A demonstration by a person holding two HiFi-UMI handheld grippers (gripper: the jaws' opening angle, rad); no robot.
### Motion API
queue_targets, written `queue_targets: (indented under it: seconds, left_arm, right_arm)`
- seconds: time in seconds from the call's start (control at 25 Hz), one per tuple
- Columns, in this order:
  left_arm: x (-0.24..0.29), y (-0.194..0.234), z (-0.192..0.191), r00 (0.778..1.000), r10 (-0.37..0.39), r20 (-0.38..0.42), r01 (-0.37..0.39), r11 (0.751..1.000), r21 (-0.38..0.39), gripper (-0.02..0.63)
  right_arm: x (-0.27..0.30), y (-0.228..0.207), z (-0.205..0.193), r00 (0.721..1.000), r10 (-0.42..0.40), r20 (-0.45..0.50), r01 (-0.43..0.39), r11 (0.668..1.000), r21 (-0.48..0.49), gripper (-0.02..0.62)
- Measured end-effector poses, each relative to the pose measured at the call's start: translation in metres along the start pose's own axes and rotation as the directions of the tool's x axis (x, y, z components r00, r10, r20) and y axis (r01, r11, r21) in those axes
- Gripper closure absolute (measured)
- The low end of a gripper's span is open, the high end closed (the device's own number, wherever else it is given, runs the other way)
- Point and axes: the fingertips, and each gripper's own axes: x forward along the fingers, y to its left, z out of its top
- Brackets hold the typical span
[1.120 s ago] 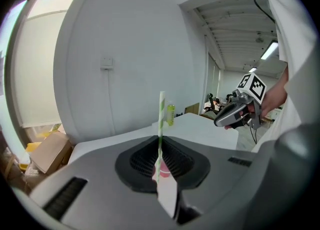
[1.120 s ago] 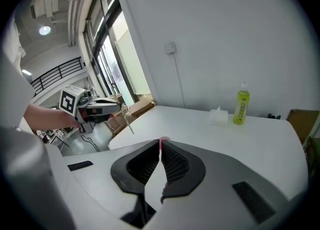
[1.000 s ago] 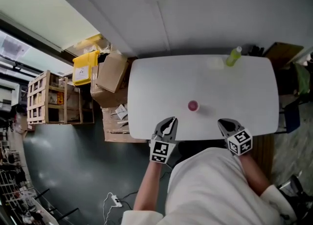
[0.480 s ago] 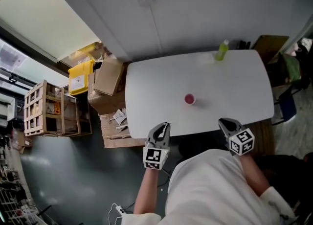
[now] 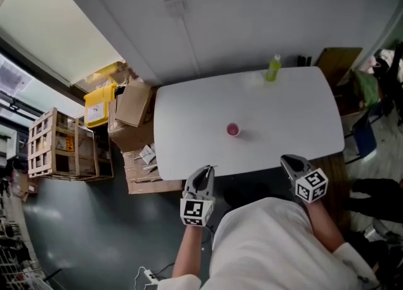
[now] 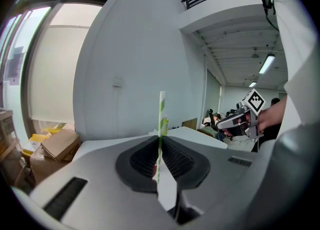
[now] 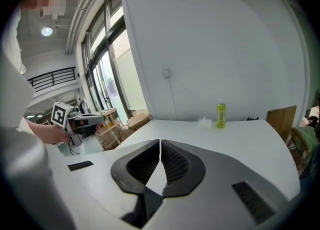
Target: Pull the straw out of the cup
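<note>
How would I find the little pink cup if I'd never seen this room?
Look at the big white table by the wall. Near its middle stands one small cup, all alone. It is short, round and pink, unlike the tall green bottle at the table's far edge.

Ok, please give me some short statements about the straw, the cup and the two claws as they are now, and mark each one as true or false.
1. The left claw is shut on a green-and-white striped straw. True.
2. The straw stands in the pink cup. False: the left claw holds it upright, apart from the cup and off the near edge of the white table.
3. The right claw grips the cup. False: its jaws are together with nothing between them, and the cup stands alone on the table.
4. A green bottle stands near the table's far edge. True.
</note>
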Motion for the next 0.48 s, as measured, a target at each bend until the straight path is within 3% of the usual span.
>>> queue_targets:
  seconds: [0.24, 0.48]
  left_arm:
    - [-0.010, -0.016, 0.010, 0.997, 0.072, 0.028, -0.070, 0.995, -0.064, 0.582]
    - [-0.012, -0.038, 0.019, 0.996, 0.079, 0.033, -0.078, 0.996, -0.032, 0.582]
  right_arm:
    - [-0.011, -0.014, 0.003, 0.999, 0.048, 0.012, -0.047, 0.998, -0.035, 0.558]
    - [-0.017, -0.021, -0.002, 0.996, 0.083, 0.018, -0.082, 0.996, -0.042, 0.560]
